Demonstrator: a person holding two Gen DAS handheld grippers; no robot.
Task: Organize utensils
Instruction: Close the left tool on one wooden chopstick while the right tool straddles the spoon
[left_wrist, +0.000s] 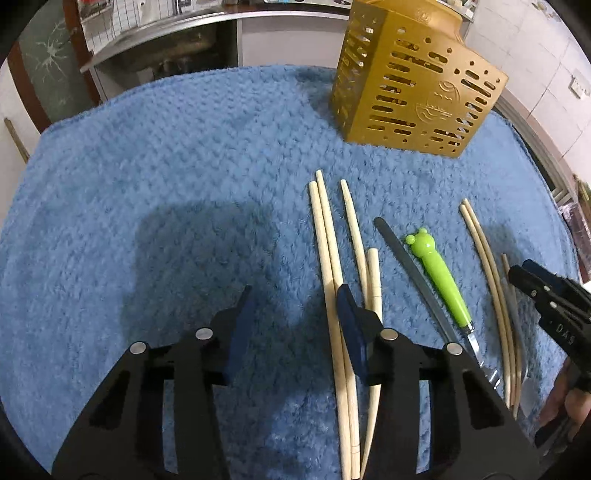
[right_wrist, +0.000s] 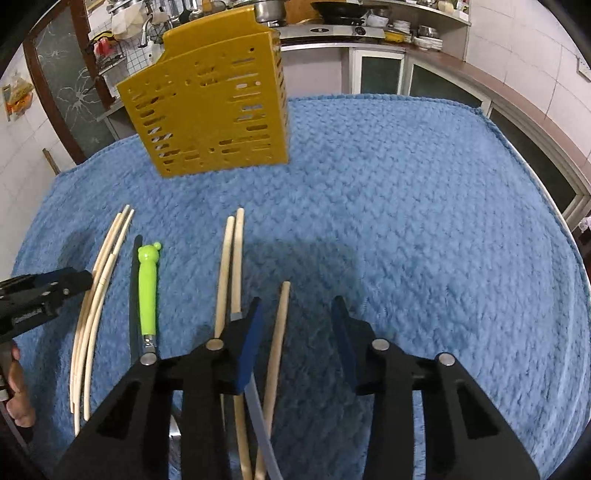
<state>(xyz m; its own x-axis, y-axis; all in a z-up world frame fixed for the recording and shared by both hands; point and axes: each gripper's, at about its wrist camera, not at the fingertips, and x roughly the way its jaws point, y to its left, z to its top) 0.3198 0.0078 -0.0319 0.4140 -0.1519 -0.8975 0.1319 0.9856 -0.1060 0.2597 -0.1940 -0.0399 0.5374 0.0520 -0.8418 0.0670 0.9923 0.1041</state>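
Because the utensils lie side by side on the blue towel (left_wrist: 166, 166) that covers the bench, each one can be picked off singly and carried to the gold slotted holder (left_wrist: 413, 88), which stands at the upper right of the left wrist view and is apparently their destination. At lower centre of that view the left gripper (left_wrist: 295, 306) stands partly spread and pinches nothing; its right-hand pad overlaps a pair of pale chopsticks (left_wrist: 328, 251), though I cannot tell if it touches them. Rightward lie a dark flat strip (left_wrist: 410, 266), a green bear-handled fork (left_wrist: 441, 280) and more chopsticks (left_wrist: 487, 258). In the right wrist view, the right gripper (right_wrist: 297, 317) is likewise half spread, a single chopstick (right_wrist: 279, 332) lying between its pads, not yet pinched.
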